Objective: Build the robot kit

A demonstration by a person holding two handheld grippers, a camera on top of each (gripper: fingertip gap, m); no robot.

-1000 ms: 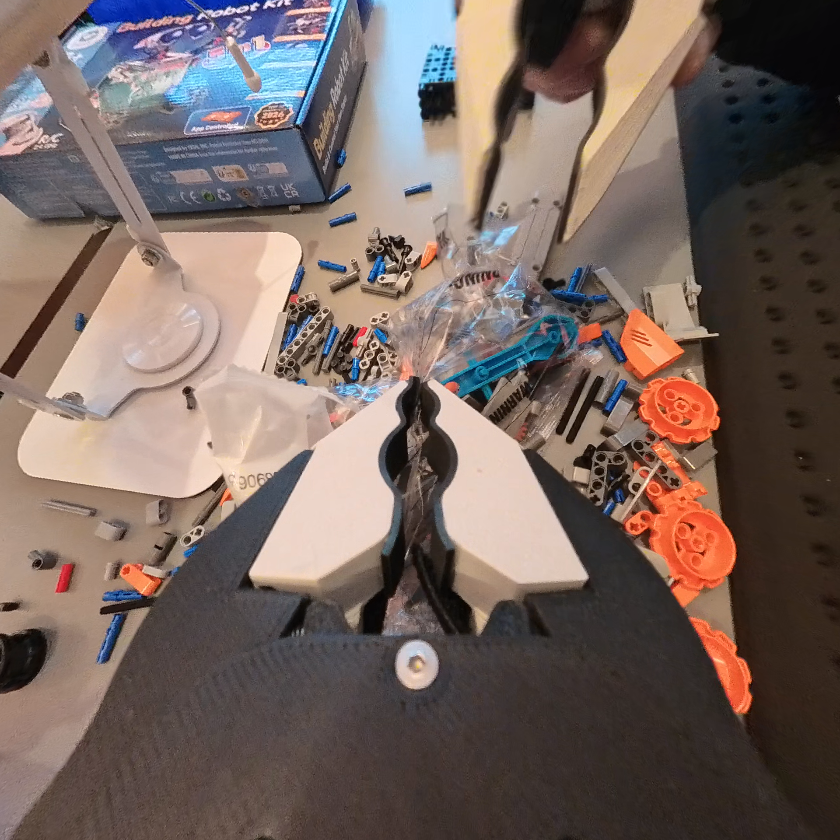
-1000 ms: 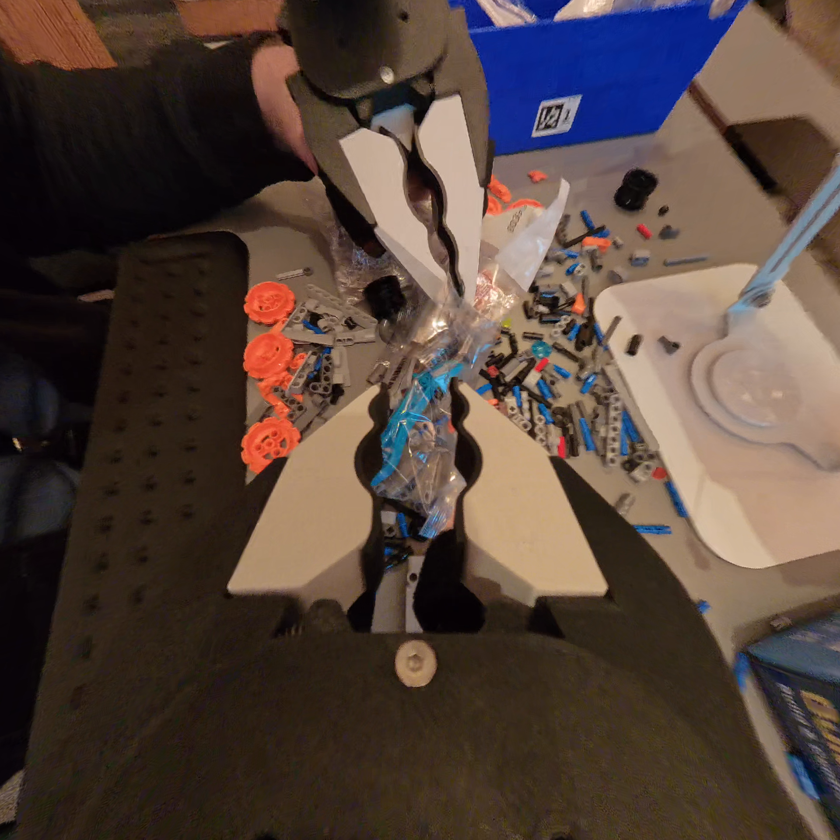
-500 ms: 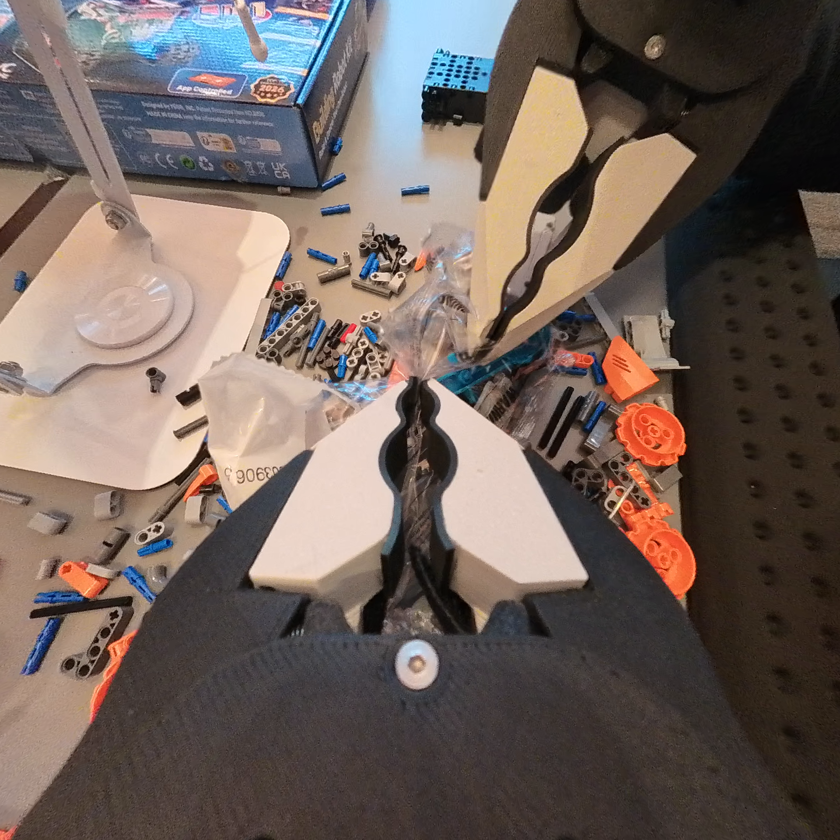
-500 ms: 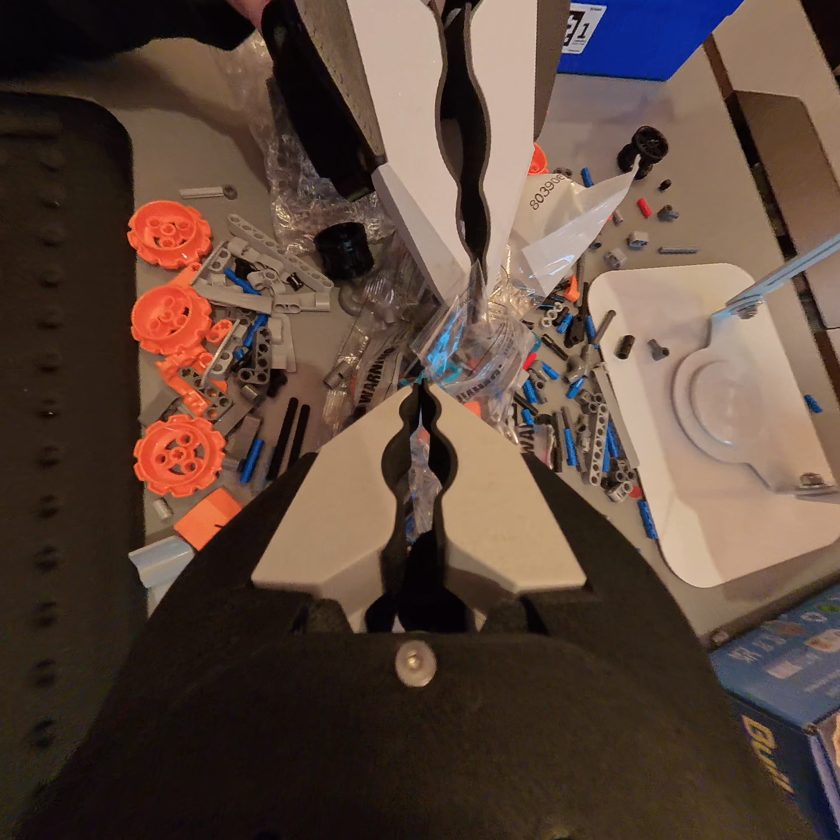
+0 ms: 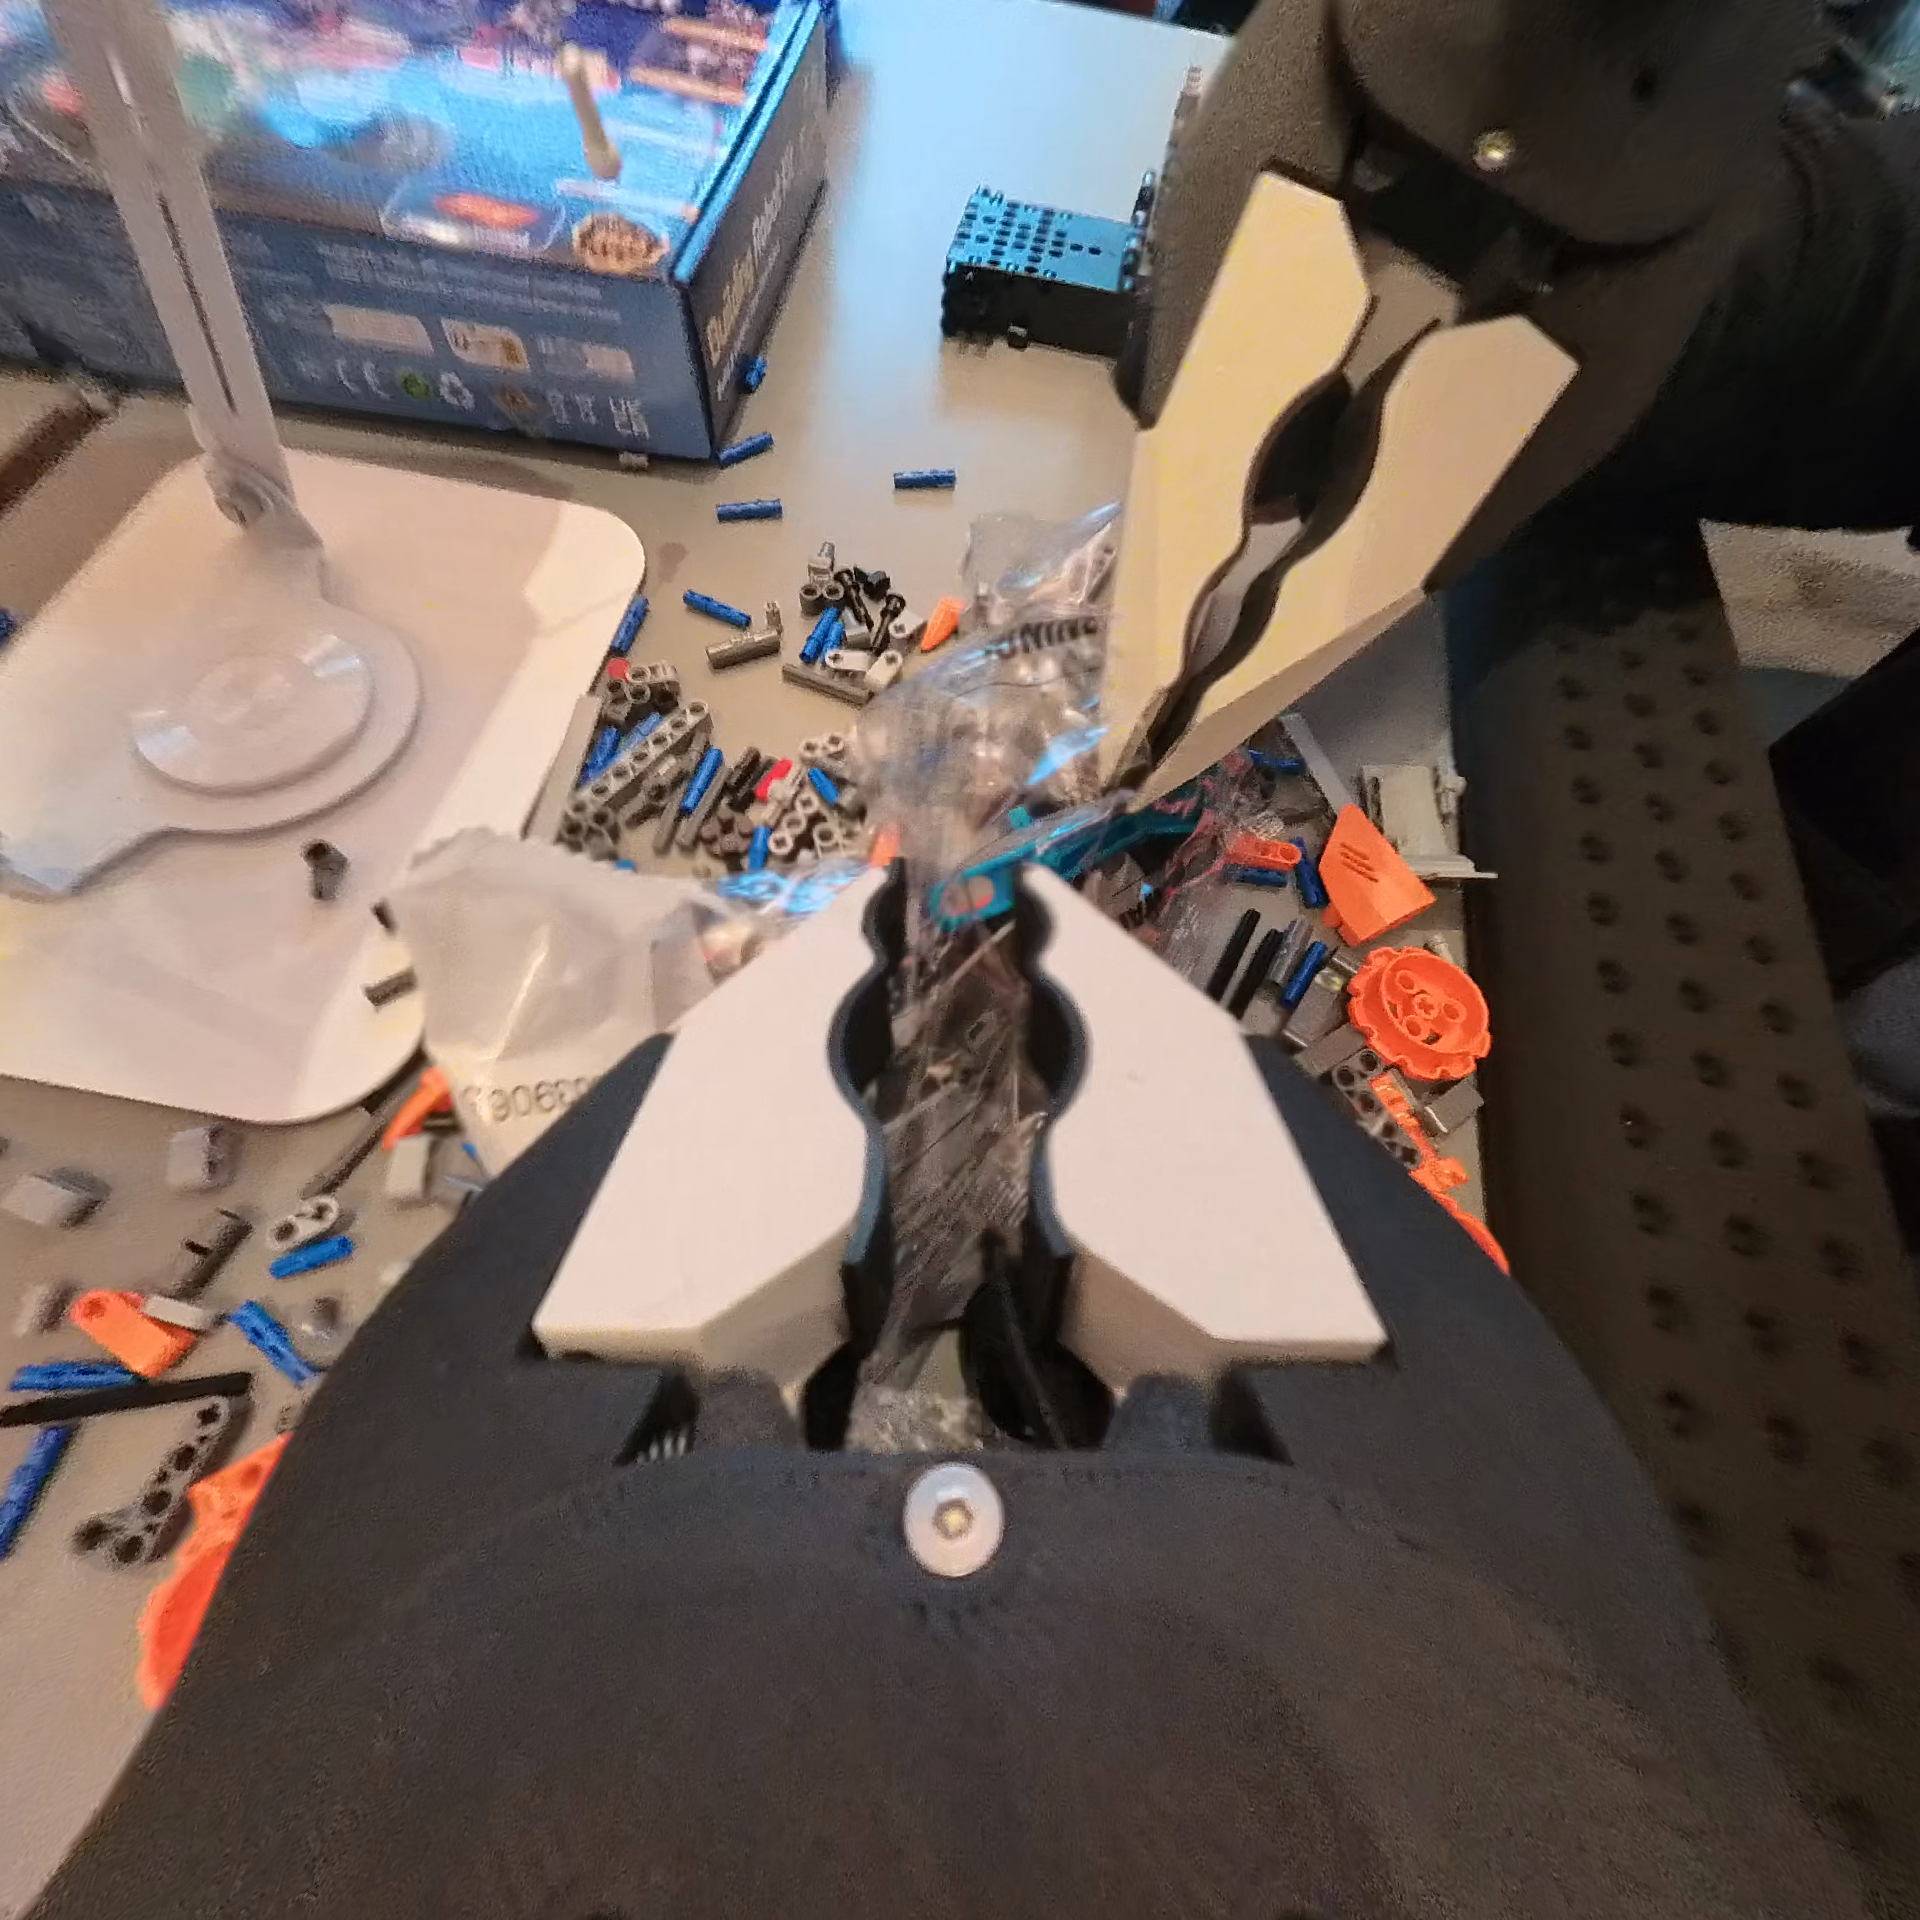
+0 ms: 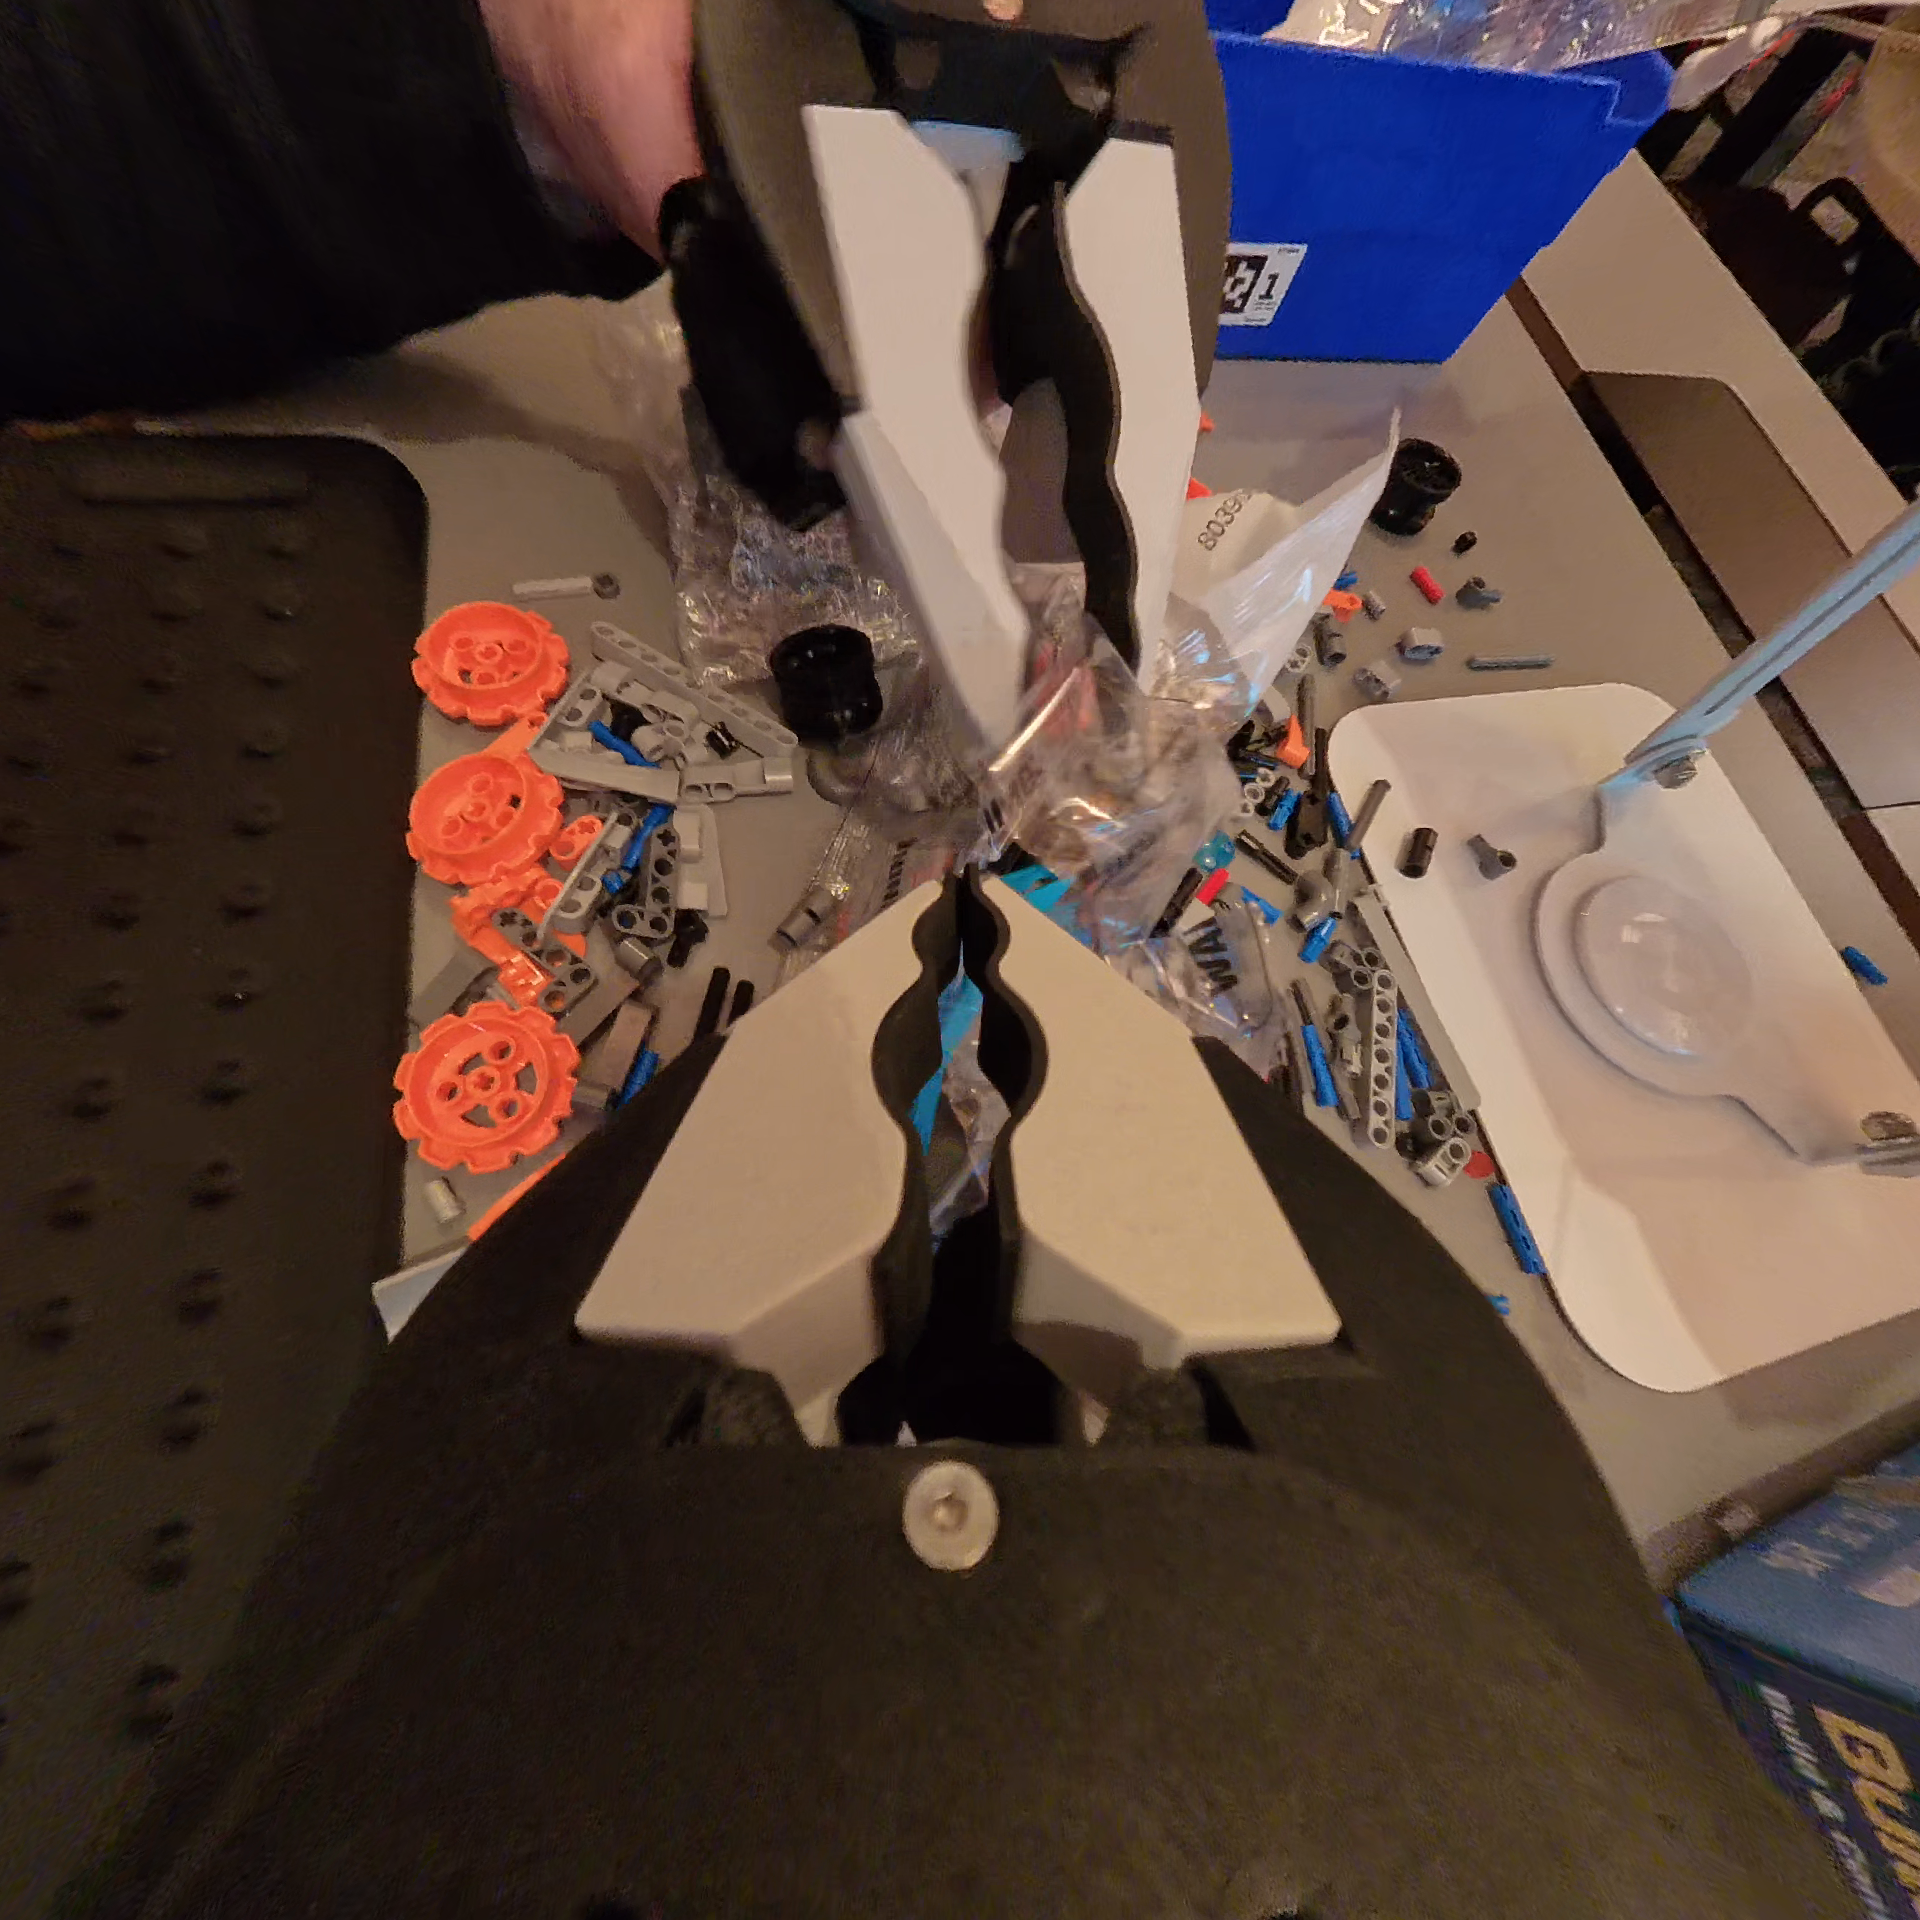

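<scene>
A clear plastic bag (image 5: 987,727) of small building parts, with a teal piece (image 5: 977,896) inside, hangs between both grippers above a pile of loose parts. My left gripper (image 5: 956,883) has its jaws parted, and the bag's crumpled end lies loosely between them. My right gripper (image 6: 961,883) is shut on the other end of the bag (image 6: 1101,790). In the left wrist view the right gripper (image 5: 1148,753) comes down from the upper right. In the right wrist view the left gripper (image 6: 1060,696) comes down from above, tips apart.
A white lamp base (image 5: 208,987) and a blue kit box (image 5: 468,260) stand on the left. Orange gear wheels (image 6: 488,665) lie beside a black perforated mat (image 6: 187,935). A white bag (image 6: 1278,551), a black wheel (image 6: 826,675) and a blue bin (image 6: 1403,208) are farther back. My two grippers' fingertips are within a few centimetres of each other.
My left gripper's jaws have parted; they were shut on the bag before. My right gripper closed on the bag about half a second ago and stays shut.
</scene>
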